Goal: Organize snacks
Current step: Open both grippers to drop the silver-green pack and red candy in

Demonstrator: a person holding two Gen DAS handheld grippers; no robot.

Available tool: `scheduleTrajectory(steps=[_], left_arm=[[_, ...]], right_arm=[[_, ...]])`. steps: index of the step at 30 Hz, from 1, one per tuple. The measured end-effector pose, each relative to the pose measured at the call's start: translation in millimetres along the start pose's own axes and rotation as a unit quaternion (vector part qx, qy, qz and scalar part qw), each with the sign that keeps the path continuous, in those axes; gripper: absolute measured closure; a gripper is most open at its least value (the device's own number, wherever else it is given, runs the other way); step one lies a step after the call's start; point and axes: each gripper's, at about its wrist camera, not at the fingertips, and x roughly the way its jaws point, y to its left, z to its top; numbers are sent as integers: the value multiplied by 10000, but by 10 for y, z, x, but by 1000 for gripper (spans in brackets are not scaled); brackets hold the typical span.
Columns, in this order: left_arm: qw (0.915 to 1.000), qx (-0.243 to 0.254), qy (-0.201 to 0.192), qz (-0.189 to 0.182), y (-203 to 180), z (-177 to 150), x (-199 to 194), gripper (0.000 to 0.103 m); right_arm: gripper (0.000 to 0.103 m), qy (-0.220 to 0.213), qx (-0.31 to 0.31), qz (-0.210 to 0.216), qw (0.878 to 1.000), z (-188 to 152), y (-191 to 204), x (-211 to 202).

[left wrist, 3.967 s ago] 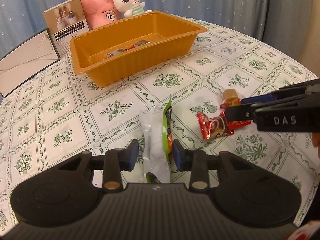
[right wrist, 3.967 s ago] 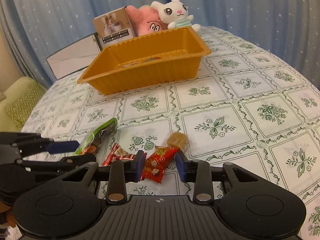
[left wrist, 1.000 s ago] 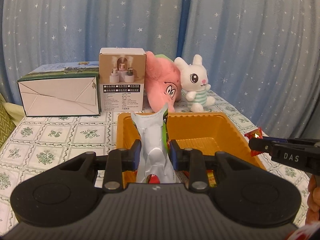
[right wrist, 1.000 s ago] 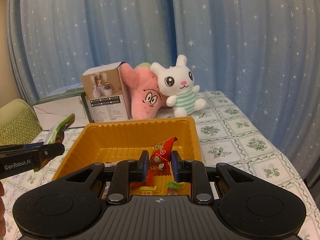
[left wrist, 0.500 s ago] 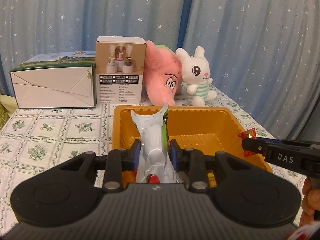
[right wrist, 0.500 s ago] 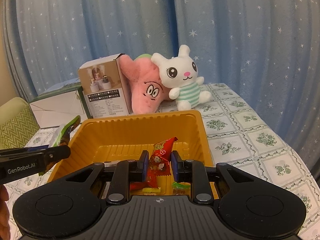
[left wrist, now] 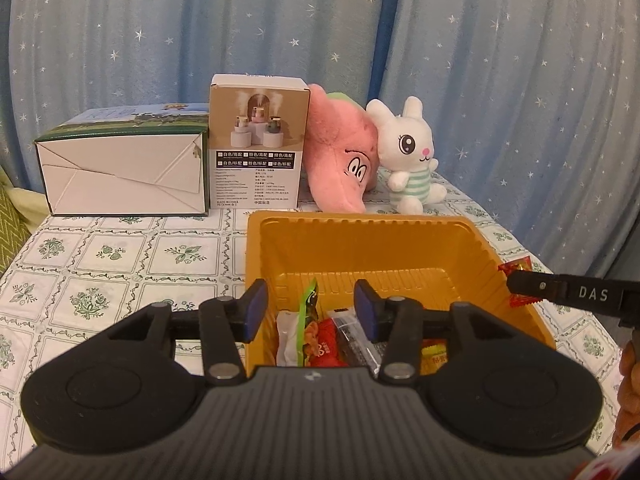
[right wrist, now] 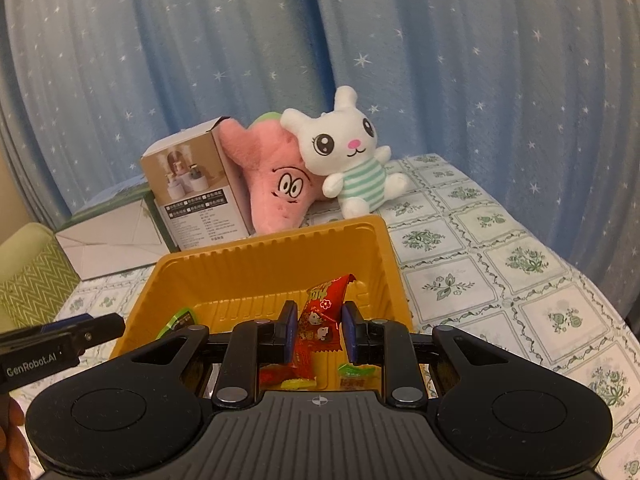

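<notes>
An orange plastic tray (left wrist: 360, 240) stands on the tablecloth and holds several snack packets. My left gripper (left wrist: 310, 310) is open above the tray's near end. The green and white snack packet (left wrist: 298, 330) lies in the tray below it, loose. My right gripper (right wrist: 316, 330) is over the tray (right wrist: 272, 264), its jaws slightly apart around a red snack packet (right wrist: 322, 312) that still stands between them. The right gripper also shows in the left wrist view (left wrist: 520, 282), at the tray's right rim. The left gripper's fingers (right wrist: 88, 330) show at the left of the right wrist view.
Behind the tray stand a white and green carton (left wrist: 120, 172), a brown product box (left wrist: 258, 144), a pink plush (left wrist: 344, 164) and a white rabbit plush (left wrist: 412, 156). A blue starred curtain hangs behind. A green cushion (right wrist: 32, 280) is at the far left.
My left gripper has opened and the green and white packet has dropped into the tray. My right gripper's jaws have parted a little around the red packet.
</notes>
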Motion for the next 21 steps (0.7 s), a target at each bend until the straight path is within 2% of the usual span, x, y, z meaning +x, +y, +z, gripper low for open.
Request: scheduleTrajectory(steps=[4, 9, 11, 12, 13, 21], left_arm=[[10000, 12, 17, -18, -13, -3, -2, 58], [10000, 14, 48, 1, -14, -8, -2, 52], [10000, -1, 71, -15, -10, -13, 3, 51], [10000, -1, 71, -16, -11, -13, 3, 51], [10000, 0, 67, -21, -11, -12, 1, 50], [10000, 59, 46, -62, -54, -22, -23, 46]], right_arm=[[79, 1, 54, -28, 10000, 3, -12, -1], [78, 124, 320, 78, 9994, 38, -56, 25], [62, 109, 385, 69, 9992, 37, -84, 22], [45, 79, 428, 80, 9990, 33, -98, 15], [41, 30, 480, 80, 9988, 32, -116, 2], [41, -29, 496, 31, 9988, 44, -143, -28]])
